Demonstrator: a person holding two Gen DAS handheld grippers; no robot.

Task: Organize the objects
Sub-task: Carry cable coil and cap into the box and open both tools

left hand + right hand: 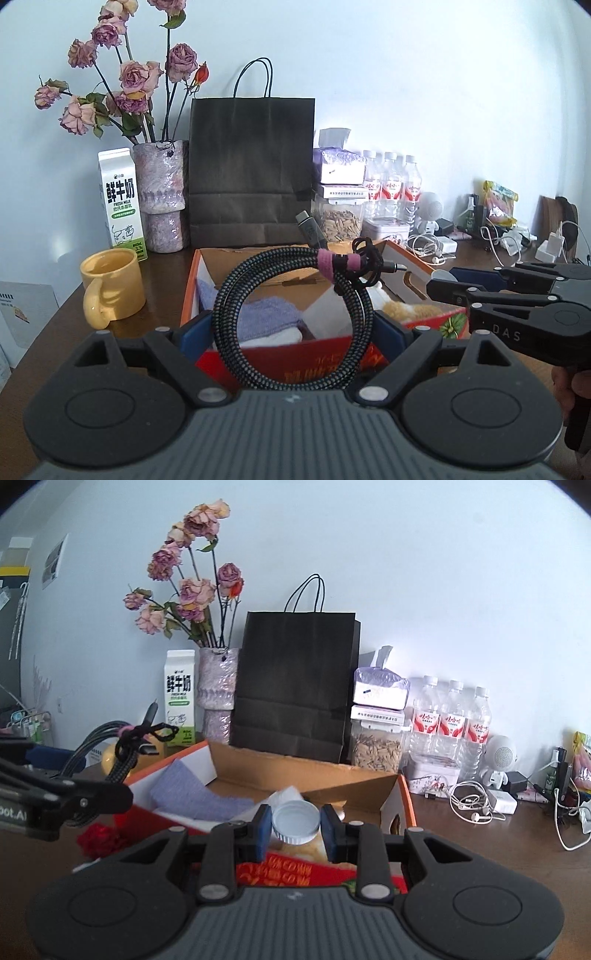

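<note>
The open cardboard box (280, 266) sits on the dark wooden bench (48, 332), and everything else lies around it. Over the box's near edge, the left claw (293, 328) stands wide and is clamped on a coiled braided cable (291, 325), the coil upright between its blue pads and bound at the top with a pink strap (341, 264). To the right of that, also above the box, the right claw (295, 829) is closed on a white plastic lid (296, 819), one blue pad pressing either side of the ribbed rim. Inside the box lie a lavender cloth (195, 794) and some white fabric.

Left of the box stands a yellow mug (112, 286), handle toward the viewer. Behind the mug are a milk carton (120, 201) and a vase of dried roses (160, 195). A black paper bag (295, 683) stands upright directly behind the box. Right of the bag, a jar of seeds (376, 751) and three water bottles (450, 720) line the wall, with white earphones (471, 805) beside the box's right end.
</note>
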